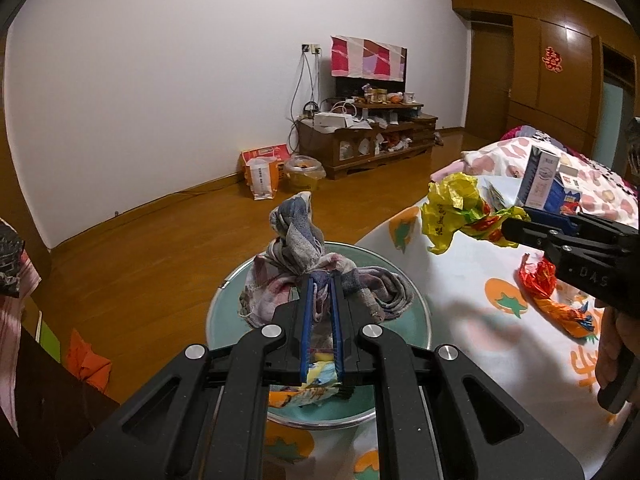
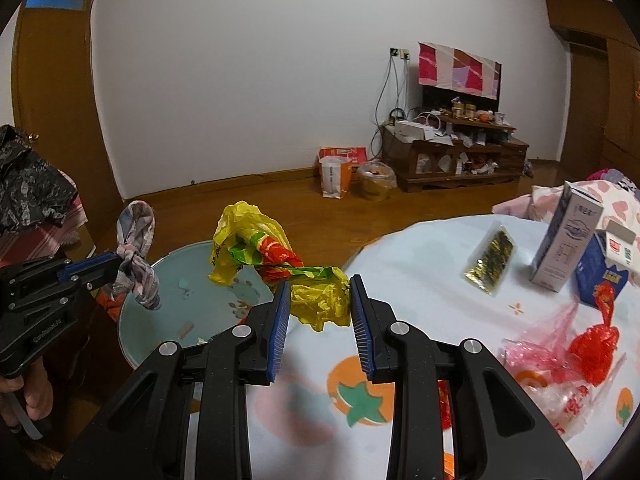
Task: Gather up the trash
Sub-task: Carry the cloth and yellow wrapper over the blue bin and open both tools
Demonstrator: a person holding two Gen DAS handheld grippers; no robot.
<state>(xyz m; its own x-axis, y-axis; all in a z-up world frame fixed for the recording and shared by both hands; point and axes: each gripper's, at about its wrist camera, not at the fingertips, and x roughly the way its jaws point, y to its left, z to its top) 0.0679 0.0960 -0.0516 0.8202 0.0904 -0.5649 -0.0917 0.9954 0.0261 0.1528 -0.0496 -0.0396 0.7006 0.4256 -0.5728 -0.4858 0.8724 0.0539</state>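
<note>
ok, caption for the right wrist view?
Right gripper holds crumpled yellow plastic bag beside the teal basin.

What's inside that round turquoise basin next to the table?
In the right wrist view the basin looks mostly bare, with only small scraps on its bottom. The cloth in the left gripper hangs over it, and the yellow bag hides its near edge.

A plain white wall (image 1: 160, 92) runs along the far side, meeting a glossy wooden floor (image 1: 160, 248) that reflects the warm indoor light. Against that wall stands a low dark wooden TV cabinet (image 2: 456, 160), its shelves crowded with small items, and a screen above it is draped with a pink and red patterned cloth (image 1: 368, 58). Cables hang from a wall socket (image 2: 400, 54) beside it. Brown wooden doors (image 1: 490, 76) and panelling close off the right side.
</note>
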